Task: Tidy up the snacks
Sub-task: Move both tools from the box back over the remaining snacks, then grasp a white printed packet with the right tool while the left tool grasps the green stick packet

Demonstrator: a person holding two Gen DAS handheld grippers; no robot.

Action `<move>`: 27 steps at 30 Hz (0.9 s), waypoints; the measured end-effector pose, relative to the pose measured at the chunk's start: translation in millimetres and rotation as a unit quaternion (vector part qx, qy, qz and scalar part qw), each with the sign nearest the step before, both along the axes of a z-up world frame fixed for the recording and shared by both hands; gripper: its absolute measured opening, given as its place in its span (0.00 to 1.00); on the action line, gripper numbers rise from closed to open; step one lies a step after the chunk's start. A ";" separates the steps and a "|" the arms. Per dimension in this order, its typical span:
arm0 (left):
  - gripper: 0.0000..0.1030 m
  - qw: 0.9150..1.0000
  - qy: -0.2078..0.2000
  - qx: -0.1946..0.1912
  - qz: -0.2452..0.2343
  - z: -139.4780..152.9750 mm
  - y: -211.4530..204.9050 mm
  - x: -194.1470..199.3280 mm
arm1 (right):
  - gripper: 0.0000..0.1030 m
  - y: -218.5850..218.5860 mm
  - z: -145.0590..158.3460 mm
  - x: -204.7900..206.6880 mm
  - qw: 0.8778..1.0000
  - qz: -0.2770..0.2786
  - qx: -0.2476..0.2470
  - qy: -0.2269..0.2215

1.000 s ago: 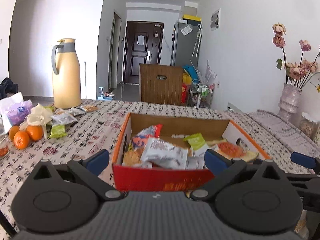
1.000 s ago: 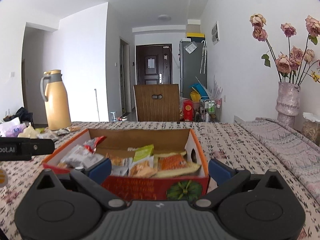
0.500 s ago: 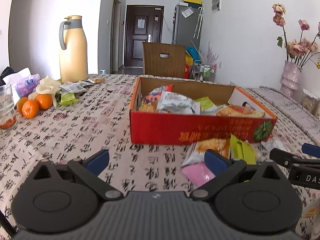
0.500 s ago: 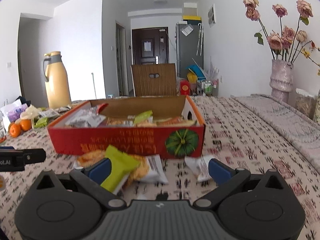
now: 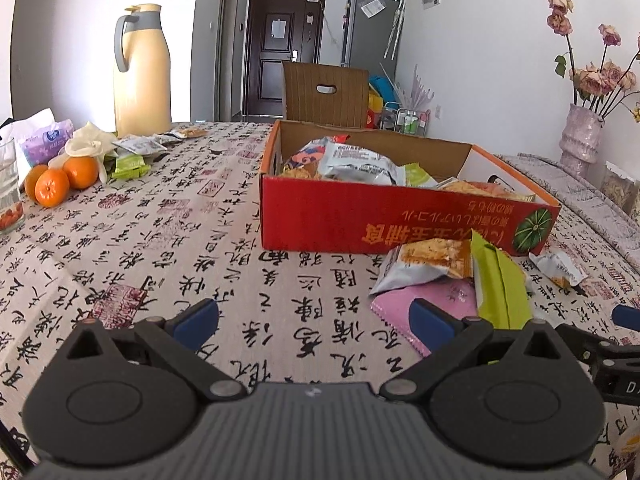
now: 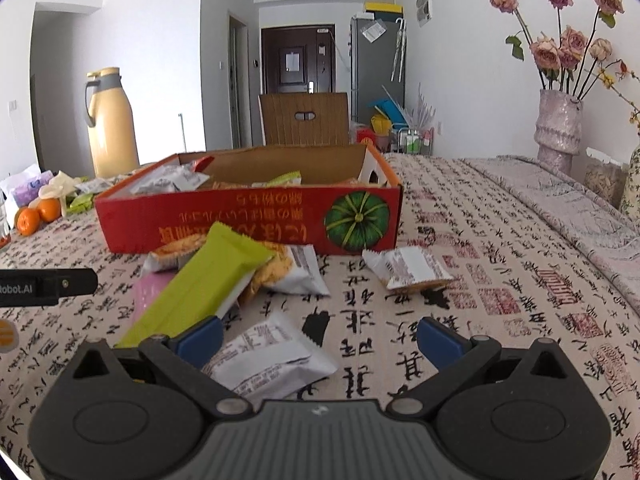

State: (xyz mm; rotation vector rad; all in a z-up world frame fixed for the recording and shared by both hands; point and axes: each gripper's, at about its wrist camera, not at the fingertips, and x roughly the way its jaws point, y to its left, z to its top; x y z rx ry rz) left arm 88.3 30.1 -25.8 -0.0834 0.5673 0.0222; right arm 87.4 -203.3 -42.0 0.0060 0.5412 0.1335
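Note:
A red cardboard box (image 5: 360,216) (image 6: 256,220) holding several snack packets stands mid-table. Loose snacks lie in front of it: a green packet (image 6: 200,288) (image 5: 498,284), a pink packet (image 5: 404,304), an orange cracker pack (image 5: 432,258), and white packets (image 6: 408,270) (image 6: 272,356). My left gripper (image 5: 316,322) hovers open over bare tablecloth, left of the pile. My right gripper (image 6: 320,338) is open, low over the nearest white packet, nothing between its fingers.
A yellow thermos (image 5: 140,72), oranges (image 5: 60,182), a glass (image 5: 8,188) and more wrappers (image 5: 136,148) sit at the far left. A vase of roses (image 6: 558,120) stands at the right. A chair (image 6: 304,120) stands behind the table.
Both grippers have pulled back from the box and dropped lower toward the table, so the loose snacks in front of the box now show close up. Both stayed open.

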 end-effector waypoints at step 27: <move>1.00 1.000 0.006 -0.011 0.000 -5.4 2.4 0.1 | 0.64 21.0 -14.0 -3.4 0.999 0.037 -0.015 0.015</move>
